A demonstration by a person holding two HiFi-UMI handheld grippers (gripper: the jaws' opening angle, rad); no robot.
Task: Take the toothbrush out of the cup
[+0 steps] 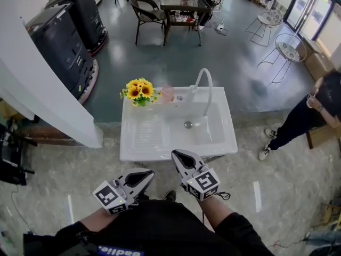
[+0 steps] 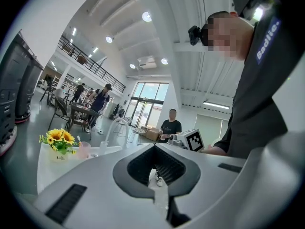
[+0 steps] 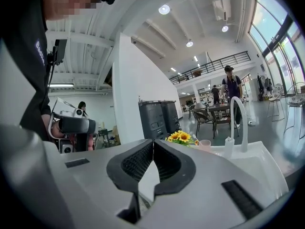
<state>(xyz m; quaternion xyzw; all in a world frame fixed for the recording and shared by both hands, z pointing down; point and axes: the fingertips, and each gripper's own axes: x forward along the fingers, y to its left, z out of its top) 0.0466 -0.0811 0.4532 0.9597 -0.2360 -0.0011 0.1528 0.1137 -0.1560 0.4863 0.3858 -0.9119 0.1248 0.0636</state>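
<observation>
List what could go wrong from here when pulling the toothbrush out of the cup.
1. The pink cup stands right beside the sunflowers at the back of the sink; a reaching gripper might knock the flowers or tip the cup.
2. The left gripper and right gripper both have their jaws together; unless opened first, one would likely push the toothbrush rather than grip it.
3. The toothbrush is thin, so a pinch could slip.

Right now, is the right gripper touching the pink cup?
Apart. The head view shows the right gripper at the near edge of the sink, the pink cup at its far edge by the flowers.
</observation>
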